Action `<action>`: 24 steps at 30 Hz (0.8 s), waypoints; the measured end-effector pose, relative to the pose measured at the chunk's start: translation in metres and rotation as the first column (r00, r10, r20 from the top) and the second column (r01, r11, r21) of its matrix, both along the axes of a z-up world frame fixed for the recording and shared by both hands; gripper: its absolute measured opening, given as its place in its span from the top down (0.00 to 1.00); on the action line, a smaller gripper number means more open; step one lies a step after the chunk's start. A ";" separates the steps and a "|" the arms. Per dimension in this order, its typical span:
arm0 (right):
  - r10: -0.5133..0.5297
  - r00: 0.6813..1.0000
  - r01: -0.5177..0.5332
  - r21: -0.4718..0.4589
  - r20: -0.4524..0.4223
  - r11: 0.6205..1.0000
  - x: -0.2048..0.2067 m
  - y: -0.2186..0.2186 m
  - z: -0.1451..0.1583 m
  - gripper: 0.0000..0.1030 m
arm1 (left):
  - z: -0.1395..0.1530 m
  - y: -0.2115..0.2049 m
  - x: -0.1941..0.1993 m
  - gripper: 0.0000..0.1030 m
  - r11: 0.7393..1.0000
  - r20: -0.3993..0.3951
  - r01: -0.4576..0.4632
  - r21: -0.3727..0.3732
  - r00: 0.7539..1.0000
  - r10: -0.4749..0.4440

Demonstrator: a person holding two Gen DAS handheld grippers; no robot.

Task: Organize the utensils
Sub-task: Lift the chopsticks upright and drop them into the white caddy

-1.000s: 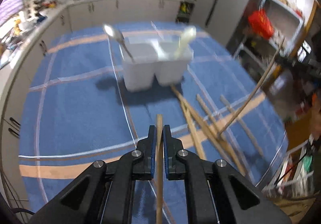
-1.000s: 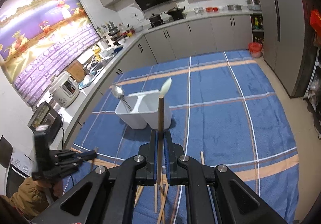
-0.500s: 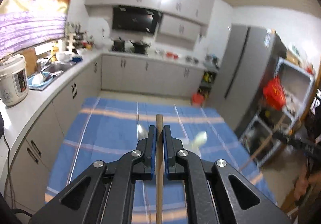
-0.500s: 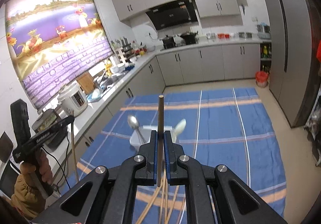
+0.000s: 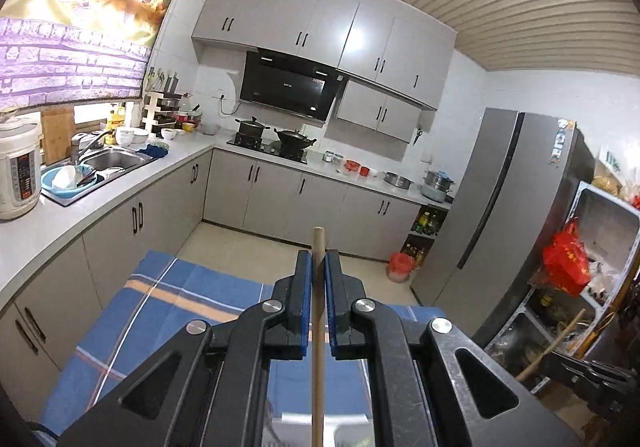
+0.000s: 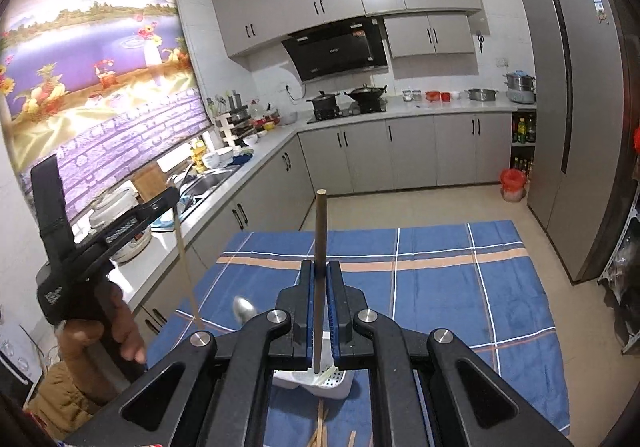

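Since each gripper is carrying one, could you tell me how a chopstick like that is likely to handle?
The chopstick in the right gripper stays straight while clamped, so it is probably stiff. Its thin wooden look suggests it is light. Its end looks round, so it may roll if dropped on the cloth.

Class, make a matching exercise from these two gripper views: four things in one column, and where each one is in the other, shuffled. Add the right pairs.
Things
1. light chopstick
2. dark chopstick
3. white utensil holder
4. metal spoon

Places
A. on the blue cloth
B. bowl up, behind the right gripper's left arm
C. clamped in the left gripper
D. clamped in the right gripper

Pairs: 1-C, 2-D, 3-A, 4-B
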State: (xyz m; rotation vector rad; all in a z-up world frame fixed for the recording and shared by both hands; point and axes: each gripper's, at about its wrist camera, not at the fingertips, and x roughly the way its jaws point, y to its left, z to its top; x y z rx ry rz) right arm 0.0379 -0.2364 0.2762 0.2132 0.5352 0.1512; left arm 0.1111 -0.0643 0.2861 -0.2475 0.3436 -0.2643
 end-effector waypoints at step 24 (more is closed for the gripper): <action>-0.022 0.966 0.041 0.070 -0.257 0.997 0.052 -0.022 -0.094 0.91 | -0.084 -0.024 0.032 0.85 0.988 -0.089 0.037 0.151 0.996 -0.023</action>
